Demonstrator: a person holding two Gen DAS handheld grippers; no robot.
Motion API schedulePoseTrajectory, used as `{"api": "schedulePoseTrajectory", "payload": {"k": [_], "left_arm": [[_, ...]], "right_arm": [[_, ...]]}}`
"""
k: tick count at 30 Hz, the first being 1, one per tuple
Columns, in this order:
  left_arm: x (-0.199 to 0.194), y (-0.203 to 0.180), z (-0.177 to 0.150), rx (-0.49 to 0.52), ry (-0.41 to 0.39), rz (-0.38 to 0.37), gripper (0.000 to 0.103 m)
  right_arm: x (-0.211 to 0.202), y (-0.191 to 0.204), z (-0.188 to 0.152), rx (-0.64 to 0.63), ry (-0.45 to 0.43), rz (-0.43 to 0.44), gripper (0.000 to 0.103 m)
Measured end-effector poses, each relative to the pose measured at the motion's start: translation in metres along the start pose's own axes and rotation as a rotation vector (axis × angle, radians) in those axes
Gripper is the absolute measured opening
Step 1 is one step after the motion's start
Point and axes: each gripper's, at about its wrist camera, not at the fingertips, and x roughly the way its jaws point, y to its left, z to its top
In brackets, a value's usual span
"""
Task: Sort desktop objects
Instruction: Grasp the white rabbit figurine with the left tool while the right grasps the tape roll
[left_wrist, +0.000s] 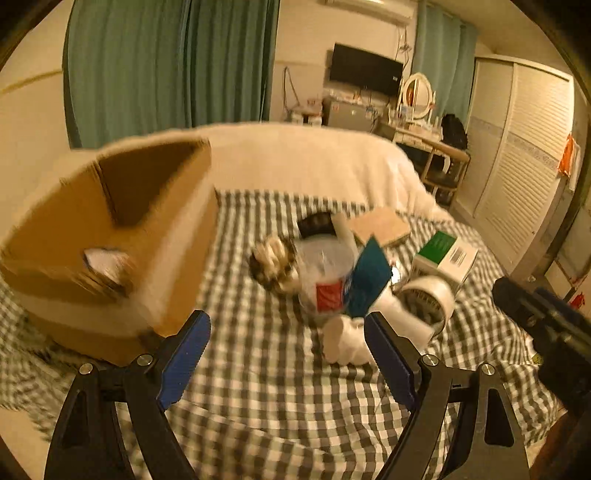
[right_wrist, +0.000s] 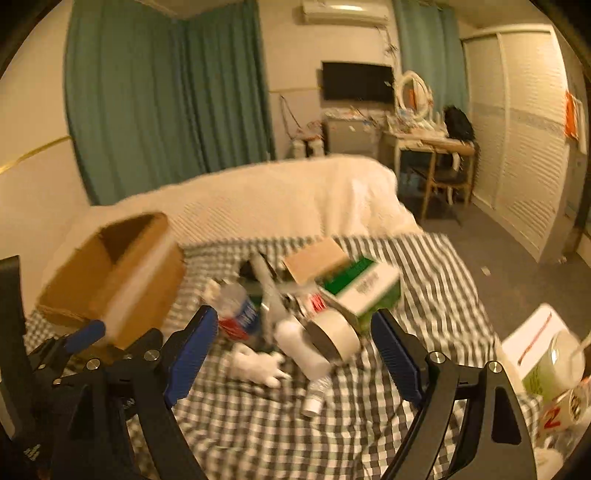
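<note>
Clutter (left_wrist: 343, 273) piled on the checkered bed (left_wrist: 266, 387); we've got both hand-held grippers, left (left_wrist: 286, 363) and right (right_wrist: 291, 360), spread wide, pinching nothing.

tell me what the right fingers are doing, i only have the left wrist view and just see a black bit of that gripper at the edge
observer: The right gripper has its fingers wide apart with nothing between them; the tape roll lies just ahead.
operator: anything on the cloth near the tape that i cant see
observer: Yes, a small clear bottle with a white cap lies on the checked cloth, on the near side of the tape roll.
operator: and further right
observer: A white box with a red stripe sits past the cloth's right edge; the things beside it are too blurred to name.
</note>
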Motion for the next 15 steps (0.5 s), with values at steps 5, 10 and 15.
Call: {"api": "schedulePoseTrajectory", "payload": {"k": [5,10,15], "left_arm": [[0.041,-0.009,-0.015,-0.018,0.046,-0.023,0.088],[0.069,-0.017,-0.023,0.002,0.072,-0.040,0.088],[0.086,-0.034,-0.038,0.039,0.073,-0.082,0.088]], "right_arm": [[0.052,-0.022,-0.032,0.049,0.078,-0.030,0.085],[0.102,-0.040,-0.028,0.041,0.127,0.021,0.085],[0.135,-0.061,-0.029,-0.006,0.097,0.086,0.085]]}}
